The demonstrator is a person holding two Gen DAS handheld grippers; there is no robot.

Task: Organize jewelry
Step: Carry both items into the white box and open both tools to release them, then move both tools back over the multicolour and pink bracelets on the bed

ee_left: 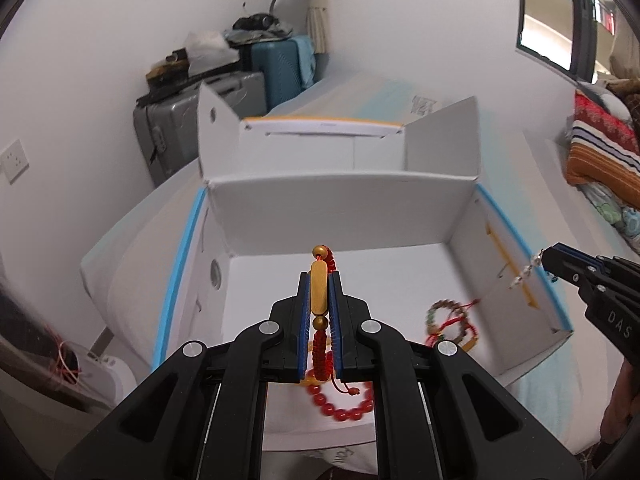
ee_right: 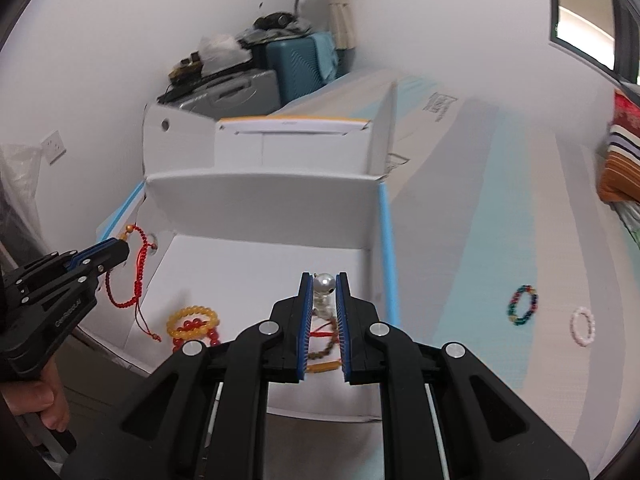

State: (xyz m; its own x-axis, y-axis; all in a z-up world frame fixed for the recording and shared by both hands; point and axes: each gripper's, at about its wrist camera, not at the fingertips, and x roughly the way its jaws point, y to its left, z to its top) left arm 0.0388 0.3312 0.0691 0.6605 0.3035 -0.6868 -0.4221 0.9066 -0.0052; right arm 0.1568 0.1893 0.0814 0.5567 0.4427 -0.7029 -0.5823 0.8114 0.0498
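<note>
My left gripper (ee_left: 319,280) is shut on a red cord bracelet with a gold bar (ee_left: 319,294), held above the open white box (ee_left: 320,208); it also shows in the right wrist view (ee_right: 116,250), cord (ee_right: 138,276) hanging. My right gripper (ee_right: 324,280) is shut on a pearl bracelet (ee_right: 323,285) over the box (ee_right: 260,196); in the left wrist view (ee_left: 550,260) the pearls (ee_left: 526,270) dangle. In the box lie a red bead bracelet (ee_left: 344,410), a brown-green bead bracelet (ee_left: 448,314), and a yellow bead bracelet (ee_right: 192,320).
A multicoloured bead bracelet (ee_right: 522,305) and a white bead bracelet (ee_right: 583,326) lie on the surface right of the box. A second open white box (ee_left: 320,148) stands behind. Suitcases (ee_left: 276,68) stand by the far wall. Striped bedding (ee_left: 600,152) lies right.
</note>
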